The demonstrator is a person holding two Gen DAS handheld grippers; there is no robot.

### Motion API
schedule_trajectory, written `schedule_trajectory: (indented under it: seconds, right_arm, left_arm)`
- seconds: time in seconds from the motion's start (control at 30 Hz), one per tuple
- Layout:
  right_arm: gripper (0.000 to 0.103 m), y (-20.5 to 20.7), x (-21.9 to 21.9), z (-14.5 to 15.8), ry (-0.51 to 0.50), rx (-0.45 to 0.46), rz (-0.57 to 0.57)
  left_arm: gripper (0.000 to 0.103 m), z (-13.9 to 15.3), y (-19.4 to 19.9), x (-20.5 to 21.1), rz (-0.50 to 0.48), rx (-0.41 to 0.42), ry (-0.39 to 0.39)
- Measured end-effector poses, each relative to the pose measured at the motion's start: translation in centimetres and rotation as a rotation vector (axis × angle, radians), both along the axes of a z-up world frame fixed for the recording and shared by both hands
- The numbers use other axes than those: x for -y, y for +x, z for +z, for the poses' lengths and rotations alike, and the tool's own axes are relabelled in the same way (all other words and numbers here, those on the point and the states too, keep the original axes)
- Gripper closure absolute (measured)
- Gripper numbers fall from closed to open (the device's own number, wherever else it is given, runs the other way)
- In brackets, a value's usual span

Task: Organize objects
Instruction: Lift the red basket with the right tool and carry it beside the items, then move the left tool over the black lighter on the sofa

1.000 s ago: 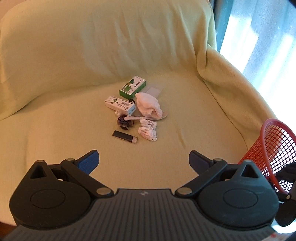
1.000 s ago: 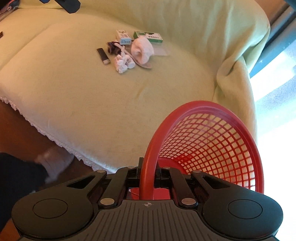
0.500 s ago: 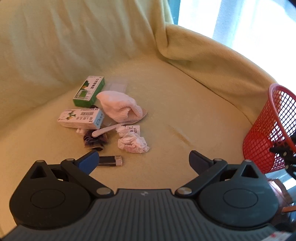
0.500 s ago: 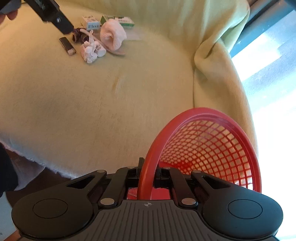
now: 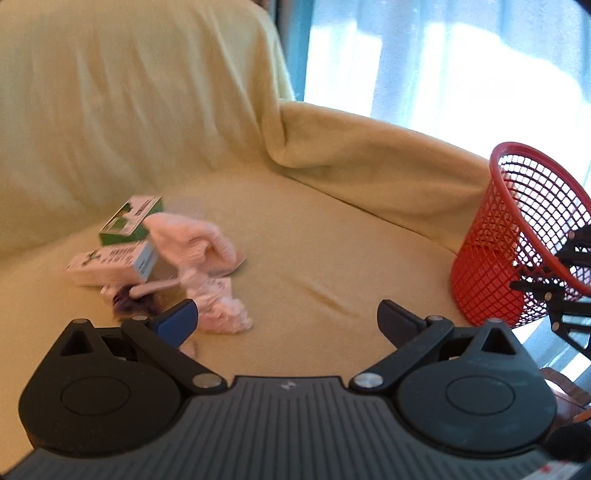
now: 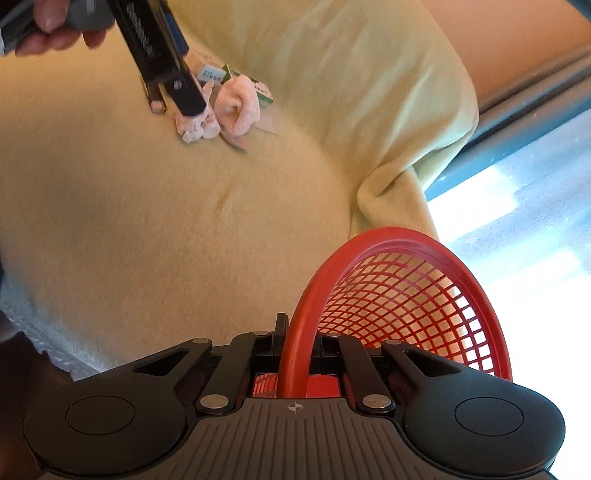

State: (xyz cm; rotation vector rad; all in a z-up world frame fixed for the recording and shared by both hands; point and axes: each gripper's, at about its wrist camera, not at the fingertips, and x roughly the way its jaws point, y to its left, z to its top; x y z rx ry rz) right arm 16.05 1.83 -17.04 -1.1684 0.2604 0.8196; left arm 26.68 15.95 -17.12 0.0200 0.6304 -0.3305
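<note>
Hand (image 6: pixel 55 33) only in right view

We find a yellow-covered sofa seat (image 5: pixel 332 266); at nine o'clock lie two boxes (image 5: pixel 110 263), a pink sock (image 5: pixel 192 240) and crumpled tissue (image 5: pixel 225 314).

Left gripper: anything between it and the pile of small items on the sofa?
Nothing visible. The open left gripper sits right at the pile's near edge by the crumpled tissue; bare sofa cover separates pile and red basket.
</note>
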Motion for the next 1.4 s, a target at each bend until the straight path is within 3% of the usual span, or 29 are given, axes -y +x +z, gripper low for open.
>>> schedule_trajectory:
  seconds: [0.2,0.37,0.47,0.73,0.9,1.2,1.4]
  right_arm:
    - [0.099,-4.0,-1.7,-2.4,-0.167,0.087,-0.019]
    - [0.099,-6.4,-4.6,-4.2,-0.251,0.082,-0.089]
    - [0.100,-6.4,-6.5,-4.9,-0.228,0.073,-0.182]
    - [0.102,-6.9,-8.7,-6.0,-0.035,0.055,-0.353]
    - [0.101,-7.0,-9.2,-5.6,0.095,0.006,-0.417]
    - [0.098,-5.6,-9.9,-4.1,0.236,-0.083,-0.515]
    - [0.100,-6.2,-9.6,-4.1,0.272,-0.006,-0.513]
  left_arm:
    - [0.001,1.8,-3.8,-2.8,0.006,0.049,-0.026]
    - [0.001,2.8,-7.6,-6.7,0.022,0.074,-0.066]
    - [0.001,2.6,-9.1,-9.4,0.053,0.072,-0.080]
    - [0.001,2.1,-10.2,-13.2,0.179,0.044,-0.115]
    - [0.001,3.3,-10.8,-13.3,0.199,0.045,-0.086]
    - [0.001,4.3,-10.4,-13.1,0.265,0.054,-0.049]
    - [0.001,3.5,-7.9,-11.3,0.272,0.040,-0.051]
